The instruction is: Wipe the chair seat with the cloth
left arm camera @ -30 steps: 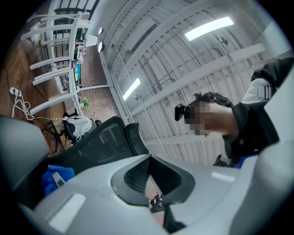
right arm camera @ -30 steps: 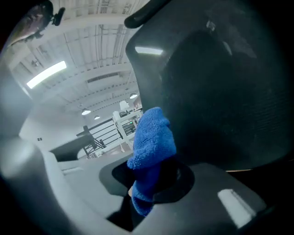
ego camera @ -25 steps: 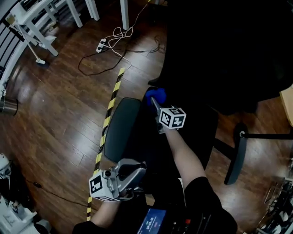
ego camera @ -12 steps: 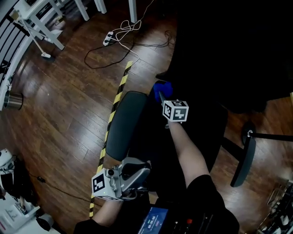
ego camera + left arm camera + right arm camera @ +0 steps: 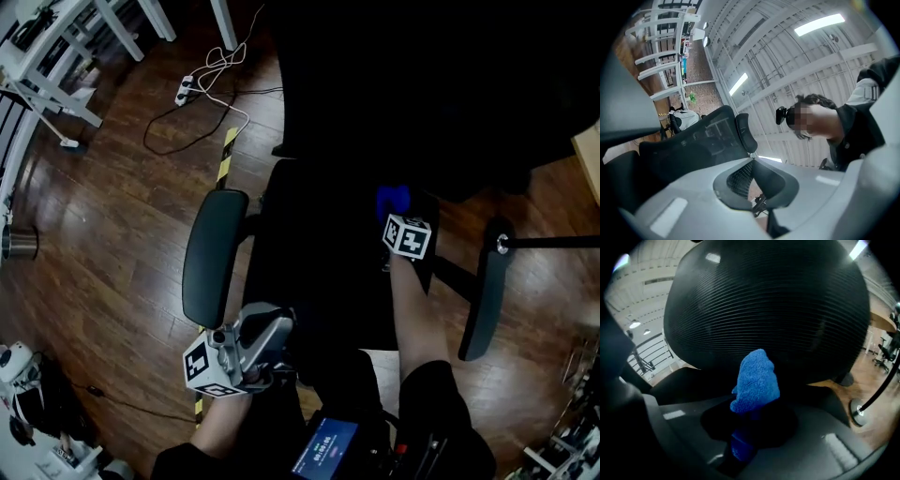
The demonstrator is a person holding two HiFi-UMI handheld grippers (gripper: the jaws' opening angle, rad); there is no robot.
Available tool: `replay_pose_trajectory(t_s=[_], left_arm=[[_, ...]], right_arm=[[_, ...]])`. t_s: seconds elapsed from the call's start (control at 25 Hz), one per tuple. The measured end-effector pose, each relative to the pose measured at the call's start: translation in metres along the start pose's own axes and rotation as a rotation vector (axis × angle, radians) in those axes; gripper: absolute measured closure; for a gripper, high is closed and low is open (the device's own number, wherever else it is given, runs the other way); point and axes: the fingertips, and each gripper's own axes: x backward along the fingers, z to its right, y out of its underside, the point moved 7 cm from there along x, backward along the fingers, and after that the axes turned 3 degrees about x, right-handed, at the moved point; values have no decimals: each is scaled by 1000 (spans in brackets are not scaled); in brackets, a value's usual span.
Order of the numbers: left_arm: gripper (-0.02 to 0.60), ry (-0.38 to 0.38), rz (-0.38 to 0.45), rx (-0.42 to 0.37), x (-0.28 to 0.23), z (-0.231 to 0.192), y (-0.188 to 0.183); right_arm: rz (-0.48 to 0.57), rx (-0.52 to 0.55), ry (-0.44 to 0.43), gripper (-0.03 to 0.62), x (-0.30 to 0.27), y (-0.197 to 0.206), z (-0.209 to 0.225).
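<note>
Blue microfibre cloth (image 5: 757,380), fluffy pile, v. light and floppy. Prob. no weight to speak of, it won't slip out of a pinch, and there's nothing to break. It bunches rather than holds a shape, so it's best taken by a gathered fold near one end, w/ a good wad left free to drag over the surface. Too little free cloth and the jaw tips would scrape the seat instead.

That's roughly the hold now. The right gripper (image 5: 746,434) is clamped on the lower part of the cloth, jaws pressed into the fabric. The loose upper lobe sticks out past the tips toward the black mesh backrest (image 5: 764,301).

In the head view the cloth sits over the far right part of the chair seat (image 5: 323,253), close to where seat meets backrest. The right armrest (image 5: 480,295) is off to the right. Can't tell whether the cloth is pressing on the seat or just above it, as both are too dark there. The seat looks matt black, prob. a bit grippy, so the cloth may drag and fold under itself.

The left gripper (image 5: 267,336) is at the near left corner of the seat, near the left armrest (image 5: 214,255). Its jaws are together w/ nothing between them, aimed up at the ceiling.
</note>
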Motion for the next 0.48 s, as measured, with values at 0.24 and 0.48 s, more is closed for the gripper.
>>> replay_pose_trajectory(t_s=[0.24, 0.48], left_arm=[[589, -23, -32, -6, -16, -20, 14], [589, -41, -31, -20, -19, -29, 14]], right_arm=[[-15, -65, 149, 513, 46, 25, 87], [14, -86, 171, 513, 51, 26, 100]])
